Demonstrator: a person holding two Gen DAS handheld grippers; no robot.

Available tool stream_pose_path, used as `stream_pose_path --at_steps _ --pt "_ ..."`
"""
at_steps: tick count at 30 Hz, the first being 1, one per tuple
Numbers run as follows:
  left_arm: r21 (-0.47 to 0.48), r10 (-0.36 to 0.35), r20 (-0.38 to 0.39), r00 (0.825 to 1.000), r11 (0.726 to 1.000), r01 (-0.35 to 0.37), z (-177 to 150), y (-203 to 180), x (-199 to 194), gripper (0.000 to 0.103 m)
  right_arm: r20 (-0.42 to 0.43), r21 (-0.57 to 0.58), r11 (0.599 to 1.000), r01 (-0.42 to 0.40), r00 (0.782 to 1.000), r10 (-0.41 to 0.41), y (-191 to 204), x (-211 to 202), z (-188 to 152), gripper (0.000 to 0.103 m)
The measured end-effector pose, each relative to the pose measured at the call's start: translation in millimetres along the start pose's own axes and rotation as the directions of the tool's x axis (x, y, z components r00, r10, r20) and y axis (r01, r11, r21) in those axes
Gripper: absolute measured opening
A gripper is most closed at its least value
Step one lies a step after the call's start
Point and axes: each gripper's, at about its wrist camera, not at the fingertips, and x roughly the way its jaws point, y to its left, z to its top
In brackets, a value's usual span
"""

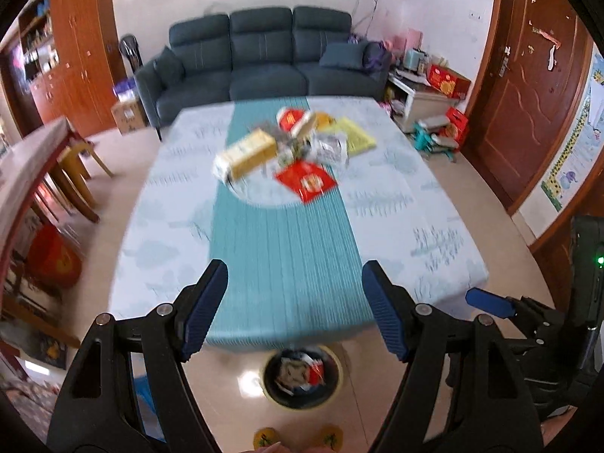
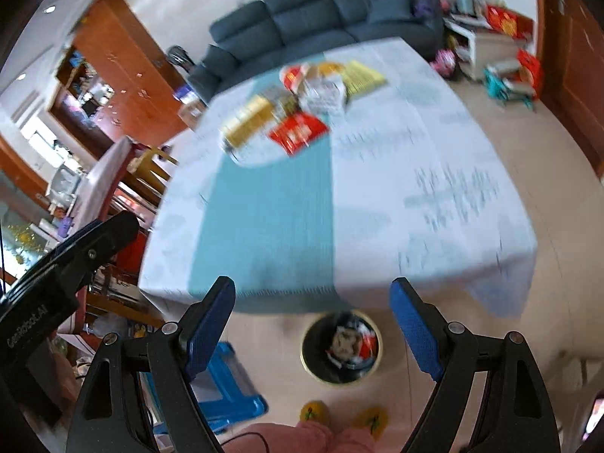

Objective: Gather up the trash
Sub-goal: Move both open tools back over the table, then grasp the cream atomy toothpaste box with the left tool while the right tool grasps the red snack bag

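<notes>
A pile of trash lies at the far middle of the table (image 1: pixel 434 188): a yellow box (image 1: pixel 247 153), a red packet (image 1: pixel 306 181), a yellow sheet (image 1: pixel 355 134), a clear wrapper (image 1: pixel 330 147) and a red-lidded tub (image 1: pixel 292 117). The right wrist view shows the same yellow box (image 2: pixel 249 119) and red packet (image 2: pixel 298 132). A black bin with a yellow rim (image 1: pixel 302 377) (image 2: pixel 341 351) stands on the floor before the table, with wrappers inside. My left gripper (image 1: pixel 294 309) is open and empty, high above the table's near edge. My right gripper (image 2: pixel 315 324) is open and empty too, above the bin.
A dark blue sofa (image 1: pixel 260 56) stands behind the table. Wooden chairs (image 1: pixel 75 173) are at the left, a blue plastic stool (image 2: pixel 226 381) on the floor by the bin. A wooden door (image 1: pixel 528 105) and boxes (image 1: pixel 449 79) lie right. A person's yellow slippers (image 2: pixel 343 415) show below.
</notes>
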Motion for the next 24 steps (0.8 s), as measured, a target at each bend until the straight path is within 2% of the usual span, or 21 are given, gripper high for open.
stream_pose_path --at_steps 5,11,16,24 --pt "-0.004 0.051 0.018 0.999 0.999 -0.051 32.3 16.9 0.3 0.071 0.038 -0.022 1.0 -0.009 0.999 0.01 14.3 6.4 37.6 0.085" --pt "0.007 0.027 -0.024 0.999 1.0 -0.027 65.7 53.1 40.4 0.071 0.064 -0.03 1.0 0.009 0.998 -0.007 28.2 32.8 81.9 0.085" --pt "0.098 -0.035 -0.136 0.99 0.994 0.049 109.3 83.7 113.2 0.071 0.054 0.023 0.999 0.037 0.998 -0.038 36.0 80.8 120.7 0.085" --pt "0.185 -0.073 -0.276 0.958 0.974 0.127 169.0 122.4 257.9 0.071 -0.014 0.024 0.991 0.135 0.991 -0.135 41.1 209.4 186.0 0.086"
